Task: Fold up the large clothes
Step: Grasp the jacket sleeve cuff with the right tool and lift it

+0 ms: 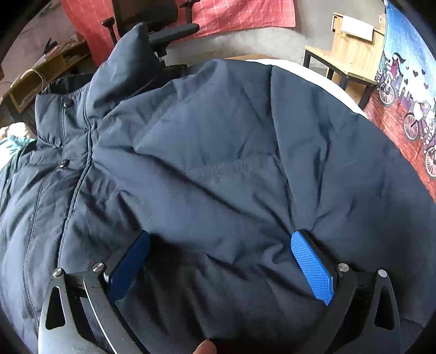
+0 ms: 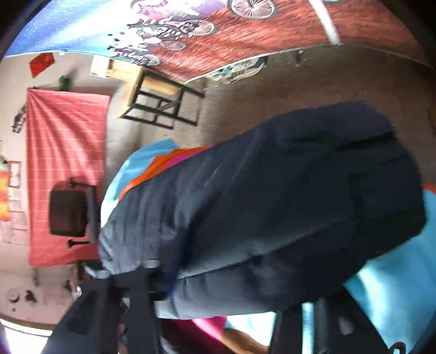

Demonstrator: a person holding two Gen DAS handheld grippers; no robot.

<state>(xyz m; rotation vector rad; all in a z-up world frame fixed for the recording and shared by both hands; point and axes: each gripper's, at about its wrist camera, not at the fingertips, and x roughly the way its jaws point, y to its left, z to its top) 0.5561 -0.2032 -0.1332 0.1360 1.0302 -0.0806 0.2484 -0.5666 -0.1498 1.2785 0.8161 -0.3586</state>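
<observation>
A large dark navy puffer jacket (image 1: pixel 218 163) lies spread on a surface, its zipper and snap buttons (image 1: pixel 64 163) at the left and its collar standing at the top. My left gripper (image 1: pixel 220 237) is open, its blue fingertips (image 1: pixel 310 266) pressed down on the jacket's puffy front. In the right wrist view, which is tilted and blurred, a folded bulk of the same jacket (image 2: pixel 272 204) fills the space between the fingers of my right gripper (image 2: pixel 218 294). The fingertips are hidden by the cloth.
A black office chair (image 1: pixel 163 30) stands behind the jacket, before a red checked cloth (image 1: pixel 239 13). A wooden side table (image 1: pixel 351 51) stands at the right by a bicycle-print hanging (image 1: pixel 403 89). Bright blue, orange and pink cloth (image 2: pixel 152 168) lies under the jacket.
</observation>
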